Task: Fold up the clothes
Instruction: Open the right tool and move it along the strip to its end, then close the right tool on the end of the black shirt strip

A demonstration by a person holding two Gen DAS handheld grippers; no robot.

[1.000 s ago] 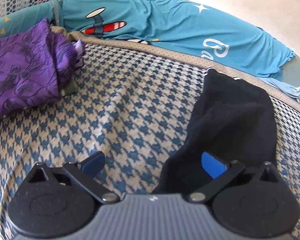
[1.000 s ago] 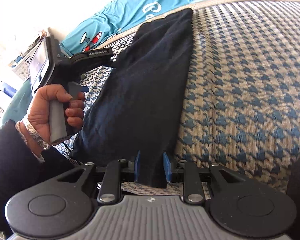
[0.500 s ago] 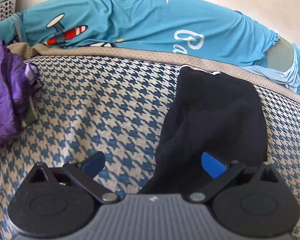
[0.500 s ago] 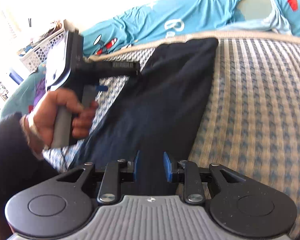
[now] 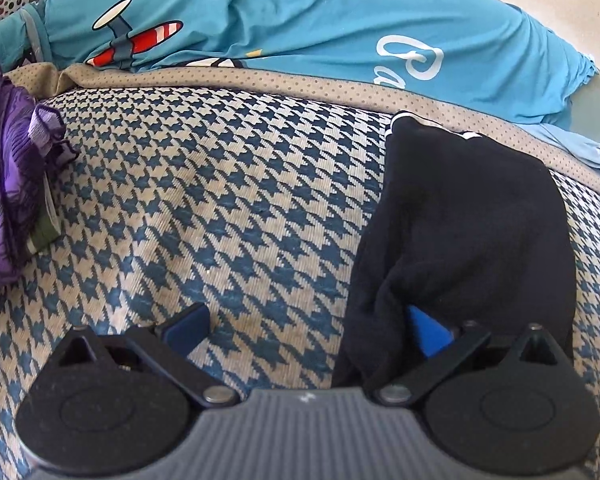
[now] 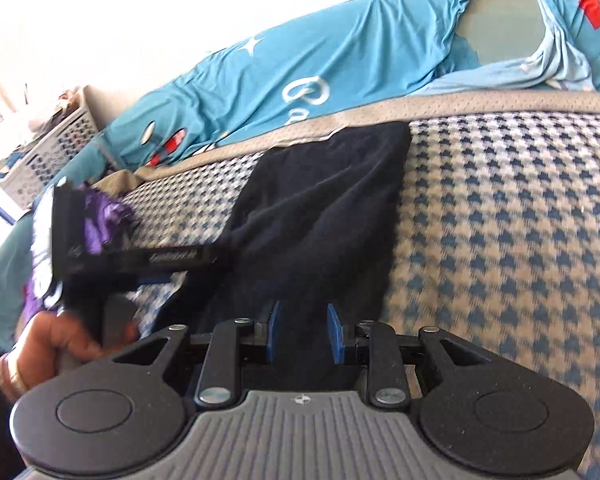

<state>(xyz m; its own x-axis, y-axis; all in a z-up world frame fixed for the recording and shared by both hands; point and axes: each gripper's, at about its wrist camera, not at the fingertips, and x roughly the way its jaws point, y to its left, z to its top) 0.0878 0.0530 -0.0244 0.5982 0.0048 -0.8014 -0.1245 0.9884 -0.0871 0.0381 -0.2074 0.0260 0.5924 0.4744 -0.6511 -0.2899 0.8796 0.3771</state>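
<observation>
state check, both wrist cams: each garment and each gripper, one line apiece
Black fabric garment: lying lengthwise on the houndstooth cover, near end bunched.
Purple patterned cloth: folded, set aside.
Teal printed sheet: rumpled along the far edge.
Left gripper: jaws wide open, one pad against the black garment's edge.
Right gripper: jaws shut on the black garment's near end.

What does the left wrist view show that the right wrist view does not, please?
Only the left wrist view shows the open left gripper from behind, its right pad under a fold of the black garment.

Only the right wrist view shows the person's hand holding it, and the right gripper shut on the garment.

Both show the houndstooth blanket, purple cloth and turquoise sheet.
</observation>
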